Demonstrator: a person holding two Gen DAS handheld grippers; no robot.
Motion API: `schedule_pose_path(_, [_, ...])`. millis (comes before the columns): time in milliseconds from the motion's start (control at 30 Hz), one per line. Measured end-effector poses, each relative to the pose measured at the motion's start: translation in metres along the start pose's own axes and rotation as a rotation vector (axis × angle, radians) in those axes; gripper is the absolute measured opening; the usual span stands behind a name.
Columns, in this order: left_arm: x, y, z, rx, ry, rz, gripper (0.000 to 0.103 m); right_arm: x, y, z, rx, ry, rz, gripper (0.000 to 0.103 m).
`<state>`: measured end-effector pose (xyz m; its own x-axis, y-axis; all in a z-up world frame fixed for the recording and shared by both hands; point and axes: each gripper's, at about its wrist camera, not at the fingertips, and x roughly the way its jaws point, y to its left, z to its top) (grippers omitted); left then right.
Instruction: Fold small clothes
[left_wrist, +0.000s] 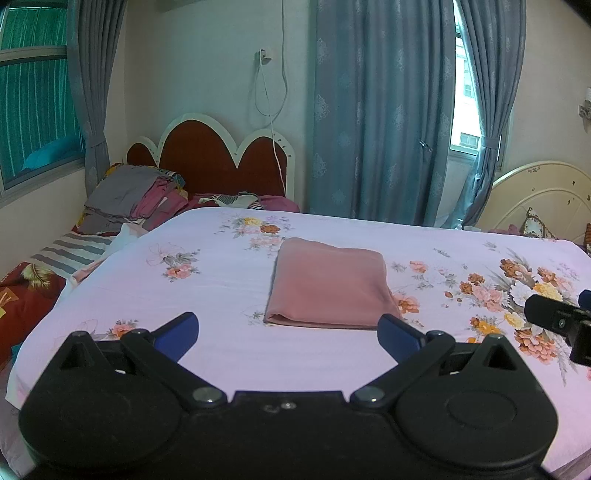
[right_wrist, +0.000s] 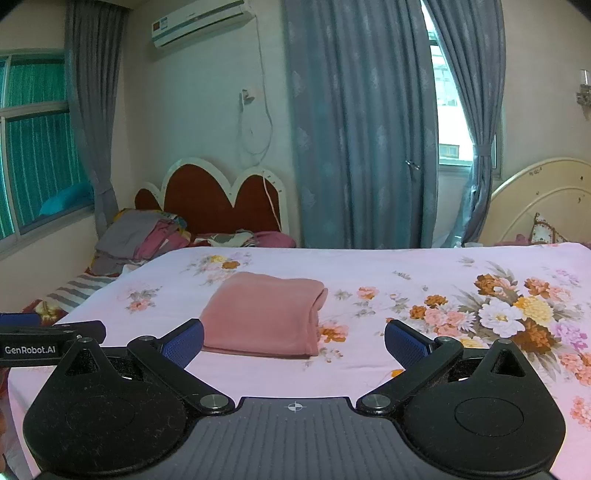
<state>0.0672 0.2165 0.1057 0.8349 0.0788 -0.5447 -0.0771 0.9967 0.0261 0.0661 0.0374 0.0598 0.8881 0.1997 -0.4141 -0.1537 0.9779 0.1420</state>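
A pink garment (left_wrist: 328, 284) lies folded into a neat rectangle on the floral bedsheet (left_wrist: 207, 280), just beyond my fingertips. My left gripper (left_wrist: 288, 334) hovers open over the near edge of the bed, with nothing between its blue pads. In the right wrist view the same folded garment (right_wrist: 264, 315) sits a little left of centre, and my right gripper (right_wrist: 293, 341) is open and empty in front of it. The right gripper's body (left_wrist: 561, 319) shows at the right edge of the left wrist view, and the left gripper's body (right_wrist: 48, 339) at the left edge of the right wrist view.
A pile of folded clothes (left_wrist: 136, 197) rests at the far left by a red headboard (left_wrist: 218, 158). A striped cloth (left_wrist: 70, 251) hangs off the bed's left side. Blue curtains (left_wrist: 384, 110) and a cream headboard (left_wrist: 539, 199) stand behind the bed.
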Motion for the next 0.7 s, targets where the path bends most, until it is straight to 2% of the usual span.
schedule_pose_path(700, [0.0037,0.0012,0.0001,-0.010,0.017,-0.005,0.103,0.0049,0.0040,0.0004,-0.001,0.009,0.009,0.103])
